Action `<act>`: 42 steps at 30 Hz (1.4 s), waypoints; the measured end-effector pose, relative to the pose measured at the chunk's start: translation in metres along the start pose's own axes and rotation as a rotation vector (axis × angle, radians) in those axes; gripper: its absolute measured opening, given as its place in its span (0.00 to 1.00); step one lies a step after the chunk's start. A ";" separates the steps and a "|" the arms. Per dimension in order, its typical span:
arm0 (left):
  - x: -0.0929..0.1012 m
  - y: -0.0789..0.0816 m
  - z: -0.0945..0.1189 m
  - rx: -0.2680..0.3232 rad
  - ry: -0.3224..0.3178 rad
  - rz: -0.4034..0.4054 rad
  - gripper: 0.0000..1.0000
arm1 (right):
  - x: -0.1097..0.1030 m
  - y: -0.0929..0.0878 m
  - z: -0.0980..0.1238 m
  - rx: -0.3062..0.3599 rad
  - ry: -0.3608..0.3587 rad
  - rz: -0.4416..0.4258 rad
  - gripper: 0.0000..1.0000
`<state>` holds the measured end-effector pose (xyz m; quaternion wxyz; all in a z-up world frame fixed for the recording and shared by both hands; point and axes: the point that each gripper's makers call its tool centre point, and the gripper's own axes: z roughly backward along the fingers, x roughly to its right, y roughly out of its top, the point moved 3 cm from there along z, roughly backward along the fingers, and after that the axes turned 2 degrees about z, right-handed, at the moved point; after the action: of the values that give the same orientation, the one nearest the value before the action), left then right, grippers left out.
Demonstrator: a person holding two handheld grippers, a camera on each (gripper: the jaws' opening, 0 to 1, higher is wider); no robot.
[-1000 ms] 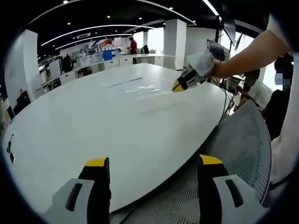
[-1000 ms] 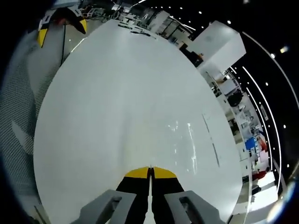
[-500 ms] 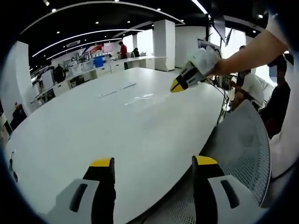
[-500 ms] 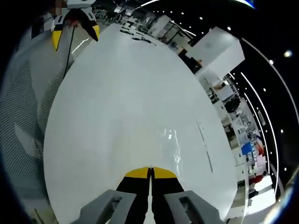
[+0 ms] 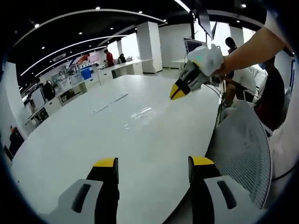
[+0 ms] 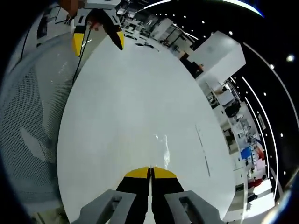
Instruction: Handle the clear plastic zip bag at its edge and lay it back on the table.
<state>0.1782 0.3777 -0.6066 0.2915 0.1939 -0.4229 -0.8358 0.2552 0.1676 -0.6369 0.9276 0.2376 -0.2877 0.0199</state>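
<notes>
We see right gripper (image 5: 179, 91) now raised clear of table (image 5: 93, 140); left gripper (image 6: 97, 37) nearer across table's far edge.

No legible text, label, brand or number appears in either view; distant signage, if any, is too small to read.

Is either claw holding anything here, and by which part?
Nothing visible is held. The left claw is open above the table; the right claw is shut with nothing showing between its tips.
</notes>
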 end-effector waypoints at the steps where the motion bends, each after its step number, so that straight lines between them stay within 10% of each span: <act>1: -0.001 0.001 -0.002 -0.004 -0.003 -0.011 0.58 | -0.001 0.001 0.002 0.001 0.001 0.002 0.00; 42: -0.020 0.062 -0.024 -0.144 -0.279 -0.416 0.22 | -0.006 0.055 0.056 0.094 0.013 0.090 0.00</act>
<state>0.2267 0.3469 -0.5681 0.0655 0.1384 -0.3494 -0.9244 0.2113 0.1921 -0.5762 0.9153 0.2677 -0.2910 0.0766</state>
